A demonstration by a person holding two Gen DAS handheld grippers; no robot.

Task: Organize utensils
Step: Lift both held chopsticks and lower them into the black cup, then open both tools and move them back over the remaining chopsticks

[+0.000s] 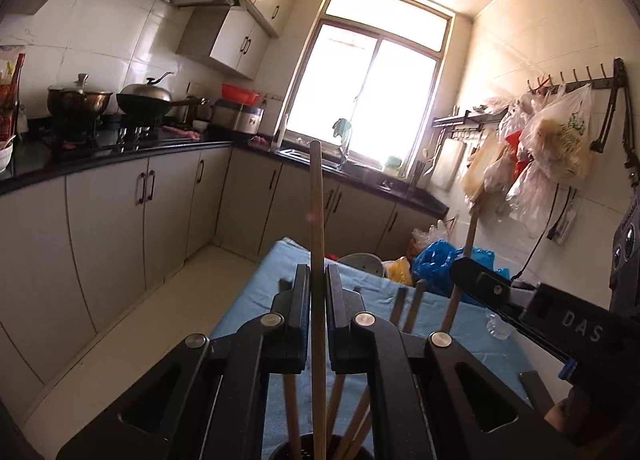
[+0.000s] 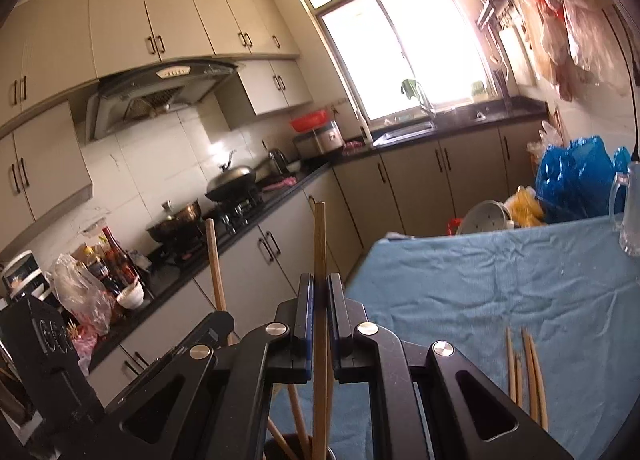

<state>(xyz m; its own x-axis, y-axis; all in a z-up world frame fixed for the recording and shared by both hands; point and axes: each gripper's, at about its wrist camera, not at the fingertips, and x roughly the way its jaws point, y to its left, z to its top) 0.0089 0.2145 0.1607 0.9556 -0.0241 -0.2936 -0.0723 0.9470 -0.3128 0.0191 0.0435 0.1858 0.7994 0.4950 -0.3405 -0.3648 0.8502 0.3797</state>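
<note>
Two grippers, each clamping one upright chopstick above a dark holder.
Left wrist view: left gripper [image 1: 318, 280] pinches a pale wooden chopstick [image 1: 317, 220] mid-shaft, its foot in the holder [image 1: 308, 448]; likely light, stiff, smooth. Right wrist view: right gripper [image 2: 320, 292] likewise grips a chopstick [image 2: 320, 244]; loose chopsticks [image 2: 526, 372] lie right on the blue cloth [image 2: 480, 280].

My table [image 2: 460, 280] is covered with a wrinkled blue cloth [image 2: 500, 300]. Loose wooden chopsticks [image 2: 528, 372] lie flat on it, just right of my right tool. A dark perforated holder [image 1: 308, 450] stands on it directly below both my tools' tips. A clear glass mug [image 2: 630, 216] stands far right at the back edge. Beyond the far edge: a metal colander [image 2: 486, 216] and blue plastic bags [image 2: 576, 180]; can't tell whether they touch the table.
</note>
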